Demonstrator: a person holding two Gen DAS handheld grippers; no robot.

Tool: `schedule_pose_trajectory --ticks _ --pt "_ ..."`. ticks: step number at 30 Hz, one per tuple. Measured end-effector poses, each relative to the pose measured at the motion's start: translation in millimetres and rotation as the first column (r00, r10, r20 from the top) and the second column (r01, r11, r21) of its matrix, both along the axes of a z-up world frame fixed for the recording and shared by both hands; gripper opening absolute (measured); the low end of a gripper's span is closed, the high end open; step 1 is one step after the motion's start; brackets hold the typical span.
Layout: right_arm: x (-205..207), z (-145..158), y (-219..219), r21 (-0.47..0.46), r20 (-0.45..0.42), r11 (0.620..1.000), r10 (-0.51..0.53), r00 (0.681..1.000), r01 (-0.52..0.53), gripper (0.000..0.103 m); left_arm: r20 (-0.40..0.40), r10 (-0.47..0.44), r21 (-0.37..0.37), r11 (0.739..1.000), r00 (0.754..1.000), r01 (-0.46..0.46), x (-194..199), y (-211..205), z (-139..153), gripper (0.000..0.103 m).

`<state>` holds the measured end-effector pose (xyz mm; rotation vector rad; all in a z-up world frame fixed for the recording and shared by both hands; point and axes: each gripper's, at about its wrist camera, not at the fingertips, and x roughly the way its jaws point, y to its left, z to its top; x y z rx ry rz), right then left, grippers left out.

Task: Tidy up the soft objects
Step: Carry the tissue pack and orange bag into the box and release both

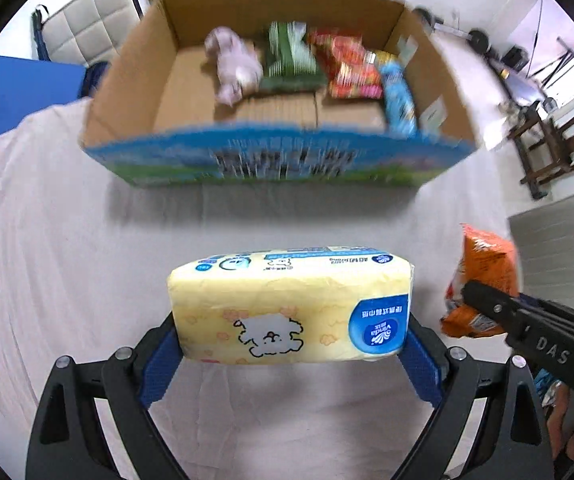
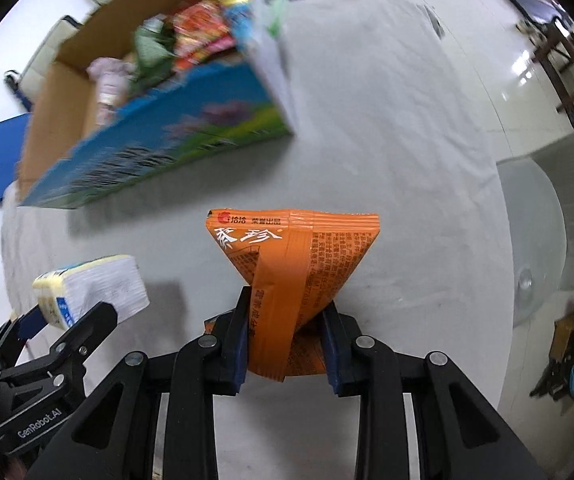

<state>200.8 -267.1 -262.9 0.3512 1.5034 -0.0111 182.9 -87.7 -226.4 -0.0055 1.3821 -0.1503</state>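
A lived-in home room: cushioned sofa (image 1: 87, 20), barbell (image 1: 475, 38), wooden chairs (image 1: 559, 140), tiled floor (image 2: 487, 40).

The left gripper (image 1: 291, 344) is seen spread wide, its blue-padded fingers (image 1: 159, 364) pressed against the two short ends of a yellow tissue pack (image 1: 287, 308), which is held crosswise and clear of the surface. The right gripper (image 2: 285, 340) is seen drawn narrow, its pads (image 2: 240, 344) pinched on the lower part of an orange snack packet (image 2: 295, 256), which stands upright above them. Both grippers are held side by side, near each other, the right one reaching in from the right edge of the left wrist view.
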Motion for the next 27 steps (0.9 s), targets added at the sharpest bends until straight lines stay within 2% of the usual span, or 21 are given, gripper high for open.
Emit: schedule_pose_trajectory --ticks 3,8,12,19,24,27 --pt "5.7 28.9 3.0 0.004 0.057 1.0 0.016 0.998 -0.016 0.032 0.036 0.005 -0.051 0.999 0.999 -0.003 8.1 9.6 32.0 0.095" --pt "32.9 77.6 8.7 0.019 0.144 0.999 0.045 0.989 -0.048 0.032 0.118 0.014 -0.065 0.998 0.993 -0.007 46.0 20.6 75.6 0.095" --pt "67.1 94.7 18.5 0.008 0.194 0.997 0.068 0.979 -0.07 0.032 0.127 0.033 -0.084 0.996 0.991 -0.022 91.4 29.7 75.4 0.095" --pt "133.5 74.1 40.7 -0.033 0.189 0.996 0.086 0.978 -0.082 0.032 0.116 0.071 -0.039 0.997 0.991 -0.067 157.7 47.0 54.0 0.095" --pt "167.3 47.9 48.7 -0.049 0.137 0.995 0.09 0.987 -0.084 0.032 0.098 0.077 -0.026 0.997 0.992 -0.075 182.9 49.1 43.6 0.095" --pt "173.9 32.1 52.5 -0.057 0.109 0.994 0.096 0.989 -0.09 0.032 0.076 0.074 -0.027 0.997 0.994 -0.072 192.1 48.6 33.3 0.095"
